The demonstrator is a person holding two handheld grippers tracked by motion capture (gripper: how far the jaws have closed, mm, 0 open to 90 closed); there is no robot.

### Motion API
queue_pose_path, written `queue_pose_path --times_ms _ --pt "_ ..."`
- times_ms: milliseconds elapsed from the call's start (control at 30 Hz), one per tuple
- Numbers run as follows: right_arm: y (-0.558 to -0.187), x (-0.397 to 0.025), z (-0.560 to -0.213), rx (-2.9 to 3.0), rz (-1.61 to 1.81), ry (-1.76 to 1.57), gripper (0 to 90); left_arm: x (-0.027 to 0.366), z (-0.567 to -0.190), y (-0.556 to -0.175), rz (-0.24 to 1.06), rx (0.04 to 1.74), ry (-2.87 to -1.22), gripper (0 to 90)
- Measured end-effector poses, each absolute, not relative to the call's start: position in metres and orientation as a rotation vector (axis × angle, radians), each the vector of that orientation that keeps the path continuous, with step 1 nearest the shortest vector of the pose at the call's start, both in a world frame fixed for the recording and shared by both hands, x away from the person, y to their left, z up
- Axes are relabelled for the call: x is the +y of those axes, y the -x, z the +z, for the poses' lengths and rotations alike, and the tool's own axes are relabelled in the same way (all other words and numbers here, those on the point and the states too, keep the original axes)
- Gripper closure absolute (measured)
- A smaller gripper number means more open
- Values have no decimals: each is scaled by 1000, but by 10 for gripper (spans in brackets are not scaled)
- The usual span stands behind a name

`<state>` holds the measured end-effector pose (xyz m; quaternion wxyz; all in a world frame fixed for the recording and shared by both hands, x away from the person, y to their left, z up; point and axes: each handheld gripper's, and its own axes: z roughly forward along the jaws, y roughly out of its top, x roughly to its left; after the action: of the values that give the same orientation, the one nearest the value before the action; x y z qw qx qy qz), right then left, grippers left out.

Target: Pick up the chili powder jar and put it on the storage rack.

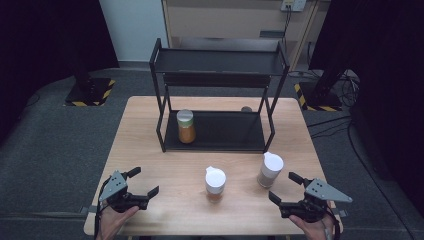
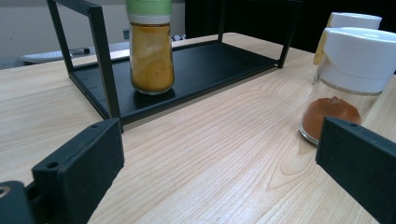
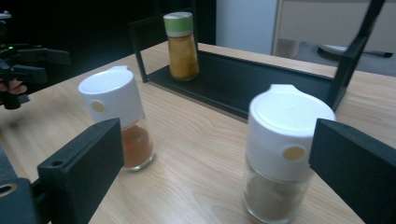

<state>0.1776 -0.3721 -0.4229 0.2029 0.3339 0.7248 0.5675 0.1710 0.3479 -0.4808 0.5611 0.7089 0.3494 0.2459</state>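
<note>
Left gripper (image 1: pixel 146 181), nearest the lens at the table's front-left corner: jaws wide apart, nothing btwn them, held in a hand (image 1: pixel 116 218) entering from the bottom edge. In the left gripper view its two black jaws frame bare wood, w/ the jars beyond.

Wooden table (image 1: pixel 150 135): light grain, rectangular, on grey carpet.

Black two-tier rack (image 1: pixel 219 131): stands at the table's centre-rear; lower shelf lies on the tabletop, upper shelf bare.

Green-lidded jar (image 1: pixel 185 126): upright on the lower shelf, at its left end; filled w/ yellow-orange powder (see left gripper view (image 2: pixel 150 46)).

White-capped jar of red-brown powder (image 1: pixel 215 184): upright on the table, front-centre, in front of the rack and well apart from either gripper; abt a third full in the right gripper view (image 3: pixel 119 123).

White-capped jar of grey-brown powder (image 1: pixel 270 169): upright, to the right of the first and slightly farther back; near the right gripper, not touching it. In the right gripper view (image 3: pixel 282 154) it stands btwn the jaw lines, closer to the right jaw.

Right gripper (image 1: pixel 284 188), front-right corner: jaws spread, gripping nothing, grey three-cornered plate on top.
</note>
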Motion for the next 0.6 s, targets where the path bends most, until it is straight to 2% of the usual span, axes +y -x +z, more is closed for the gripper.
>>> queue_pose_path --times_ms 600 --pt "-196 -337 -395 2120 1558 -840 40 348 -481 -172 577 830 -1676 0"
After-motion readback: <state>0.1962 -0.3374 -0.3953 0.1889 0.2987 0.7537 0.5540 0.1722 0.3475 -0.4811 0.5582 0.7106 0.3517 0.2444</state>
